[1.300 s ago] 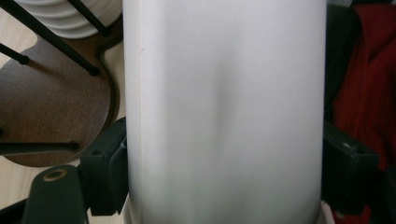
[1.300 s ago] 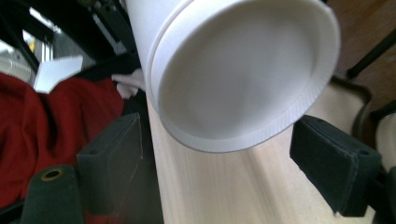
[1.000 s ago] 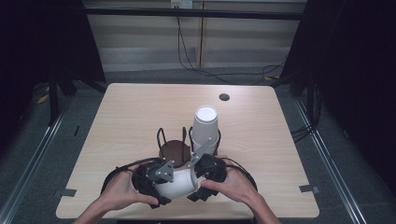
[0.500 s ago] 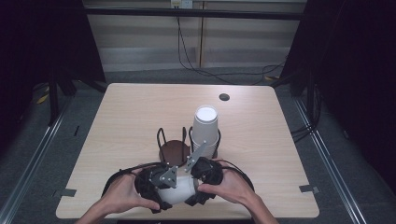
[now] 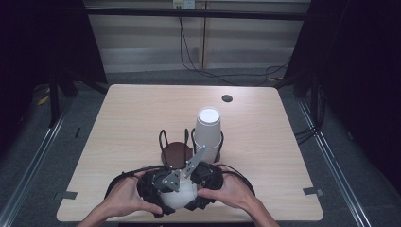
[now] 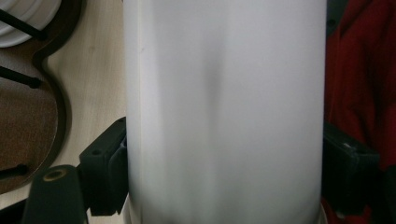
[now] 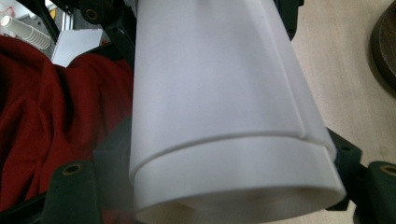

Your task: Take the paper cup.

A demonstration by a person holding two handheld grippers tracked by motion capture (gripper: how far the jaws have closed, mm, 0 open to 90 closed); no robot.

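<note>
At the near edge of the surface (image 5: 118, 123), around its middle, the person's two hands come together. The left hand-held gripper (image 5: 156, 189) and the right hand-held gripper (image 5: 205, 182) both hold the same white paper cups (image 5: 178, 196), which lie on their side between them, just above the edge. In the left gripper view the cup wall (image 6: 224, 112) stands between the two black jaws, and each jaw presses on one side of it. In the right gripper view I see a seam where one cup sits inside another (image 7: 224, 140), with the open rim toward the camera; the jaws of this gripper are closed on the outer, wider part. So each gripper is about one cup width open and clamps the nested cups. Behind the cups, a red cloth (image 7: 51, 107) shows off the near edge.

A little farther, near the centre of the surface, stands a dark wire cup holder (image 5: 176, 150) with two rings. Its left ring is free and shows a brown base. Its right ring carries an upright stack of white cups (image 5: 208, 130), bottom up. Near the far edge, to the right, there is a small dark round hole (image 5: 227, 98) in the surface.
</note>
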